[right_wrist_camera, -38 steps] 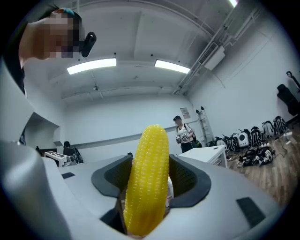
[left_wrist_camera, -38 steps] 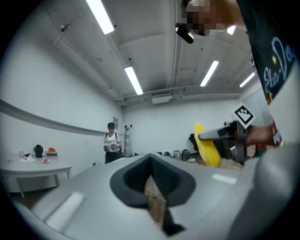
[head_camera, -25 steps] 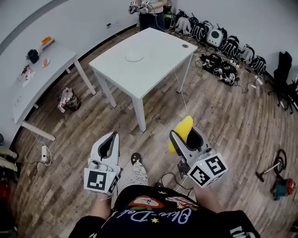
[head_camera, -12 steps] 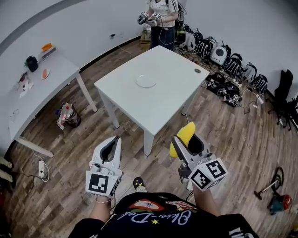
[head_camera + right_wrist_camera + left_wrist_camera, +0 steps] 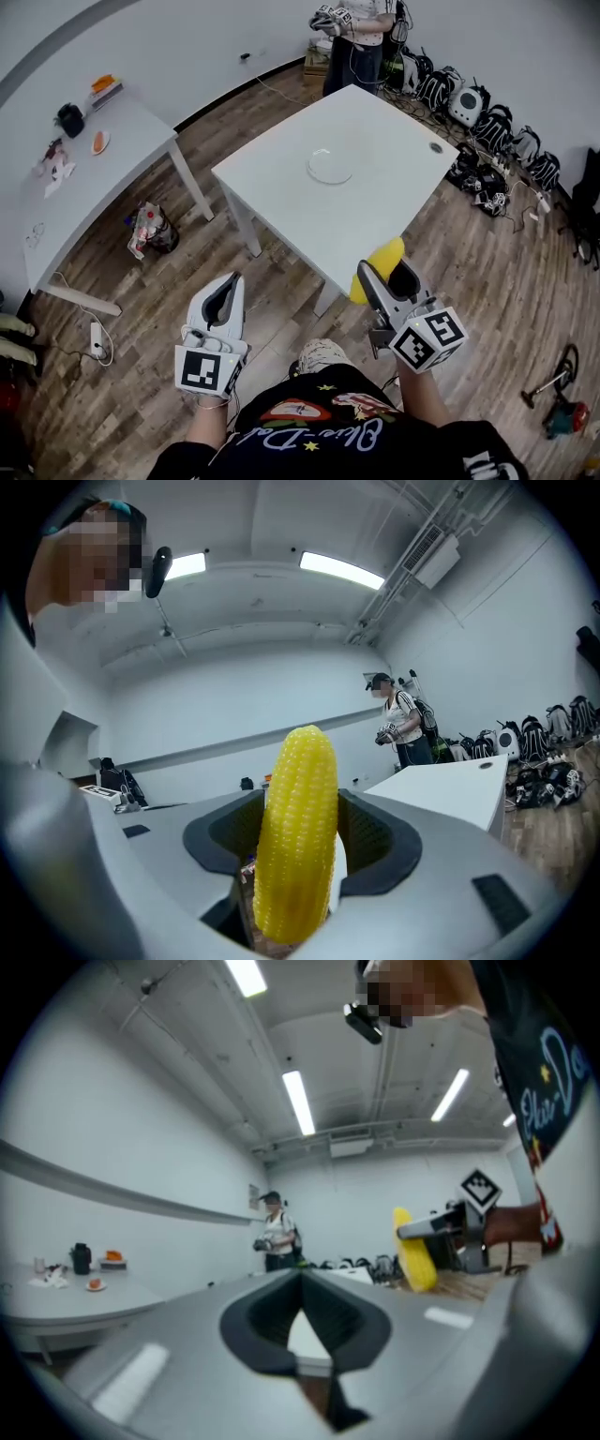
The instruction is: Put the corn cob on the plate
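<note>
My right gripper (image 5: 382, 272) is shut on a yellow corn cob (image 5: 377, 268), which stands upright between the jaws (image 5: 295, 832) and pokes out past their tips. It hangs just off the near corner of a white table (image 5: 375, 225). A white plate (image 5: 329, 166) lies in the middle of that table, well beyond the cob. My left gripper (image 5: 221, 292) is shut with nothing in it, over the wooden floor to the left of the table. In the left gripper view the cob (image 5: 413, 1252) shows at the right.
A second white table (image 5: 84, 187) with small items stands at the left, a bag (image 5: 148, 230) on the floor beside it. A person (image 5: 356, 28) with grippers stands behind the far table edge. Backpacks and cables (image 5: 487, 141) line the right wall.
I have walked closer to the table: it and the plate have shifted right and nearer. Both grippers keep their pose, the right still holding the cob.
</note>
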`<action>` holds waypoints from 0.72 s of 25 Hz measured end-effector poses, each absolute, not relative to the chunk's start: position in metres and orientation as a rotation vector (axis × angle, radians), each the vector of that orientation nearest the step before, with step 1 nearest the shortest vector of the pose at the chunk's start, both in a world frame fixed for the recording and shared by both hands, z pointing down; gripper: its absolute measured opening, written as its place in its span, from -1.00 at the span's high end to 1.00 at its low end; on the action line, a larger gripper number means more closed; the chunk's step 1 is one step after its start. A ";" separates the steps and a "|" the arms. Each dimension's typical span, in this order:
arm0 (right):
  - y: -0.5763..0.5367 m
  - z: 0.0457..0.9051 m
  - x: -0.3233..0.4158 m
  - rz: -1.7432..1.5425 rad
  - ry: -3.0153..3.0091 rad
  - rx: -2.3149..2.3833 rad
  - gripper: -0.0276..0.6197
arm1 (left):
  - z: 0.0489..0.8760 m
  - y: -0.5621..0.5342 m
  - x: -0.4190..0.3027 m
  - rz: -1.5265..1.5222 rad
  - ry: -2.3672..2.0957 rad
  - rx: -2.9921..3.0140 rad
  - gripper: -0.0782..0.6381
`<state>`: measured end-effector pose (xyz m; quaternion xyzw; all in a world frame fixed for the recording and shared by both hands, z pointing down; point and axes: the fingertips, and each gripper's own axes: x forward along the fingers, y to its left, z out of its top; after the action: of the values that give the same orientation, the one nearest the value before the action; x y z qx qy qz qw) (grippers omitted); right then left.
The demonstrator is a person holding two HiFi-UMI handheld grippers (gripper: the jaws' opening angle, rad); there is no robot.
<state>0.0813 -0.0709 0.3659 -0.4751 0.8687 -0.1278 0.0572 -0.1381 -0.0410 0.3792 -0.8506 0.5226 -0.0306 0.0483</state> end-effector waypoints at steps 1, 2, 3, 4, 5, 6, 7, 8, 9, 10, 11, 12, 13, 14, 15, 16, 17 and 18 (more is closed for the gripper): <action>-0.080 0.369 0.079 -0.399 2.637 -1.445 0.13 | 0.381 -0.049 -0.142 -0.096 1.602 -2.596 0.82; -0.089 0.372 0.078 -0.410 2.638 -1.451 0.13 | 0.383 -0.057 -0.144 -0.099 1.608 -2.600 0.82; -0.100 0.375 0.078 -0.421 2.635 -1.459 0.13 | 0.384 -0.067 -0.147 -0.104 1.607 -2.601 0.82; -0.112 0.377 0.077 -0.429 2.630 -1.468 0.13 | 0.386 -0.078 -0.150 -0.111 1.603 -2.602 0.82; -0.126 0.380 0.076 -0.436 2.624 -1.479 0.13 | 0.388 -0.090 -0.154 -0.119 1.597 -2.601 0.82; -0.141 0.383 0.075 -0.439 2.619 -1.492 0.13 | 0.389 -0.104 -0.159 -0.127 1.593 -2.599 0.82; -0.157 0.387 0.073 -0.441 2.613 -1.504 0.13 | 0.390 -0.120 -0.165 -0.134 1.592 -2.596 0.82; -0.173 0.390 0.072 -0.442 2.607 -1.516 0.13 | 0.390 -0.137 -0.171 -0.136 1.593 -2.592 0.82; -0.190 0.392 0.071 -0.445 2.600 -1.530 0.13 | 0.389 -0.155 -0.177 -0.135 1.593 -2.589 0.82; -0.207 0.394 0.070 -0.450 2.592 -1.546 0.13 | 0.388 -0.173 -0.183 -0.134 1.590 -2.588 0.82; -0.224 0.396 0.070 -0.456 2.585 -1.565 0.13 | 0.387 -0.192 -0.187 -0.135 1.584 -2.591 0.82; -0.242 0.399 0.071 -0.463 2.578 -1.585 0.13 | 0.386 -0.211 -0.190 -0.140 1.577 -2.598 0.82; -0.259 0.402 0.072 -0.470 2.573 -1.604 0.13 | 0.387 -0.230 -0.192 -0.148 1.566 -2.607 0.82; -0.274 0.405 0.073 -0.479 2.568 -1.621 0.13 | 0.387 -0.250 -0.192 -0.156 1.550 -2.617 0.82; -0.289 0.410 0.074 -0.490 2.564 -1.637 0.13 | 0.387 -0.269 -0.190 -0.163 1.529 -2.626 0.82; -0.302 0.415 0.076 -0.502 2.561 -1.654 0.13 | 0.386 -0.288 -0.187 -0.168 1.502 -2.633 0.82; -0.315 0.420 0.078 -0.513 2.563 -1.672 0.13 | 0.385 -0.305 -0.182 -0.171 1.469 -2.638 0.82; -0.326 0.426 0.082 -0.521 2.571 -1.692 0.13 | 0.384 -0.320 -0.176 -0.176 1.433 -2.640 0.82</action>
<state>0.0819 -0.3264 0.4255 -0.5420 0.8236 -0.1670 0.0102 -0.1758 -0.3201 0.3835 -0.8755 0.4752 -0.0582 0.0660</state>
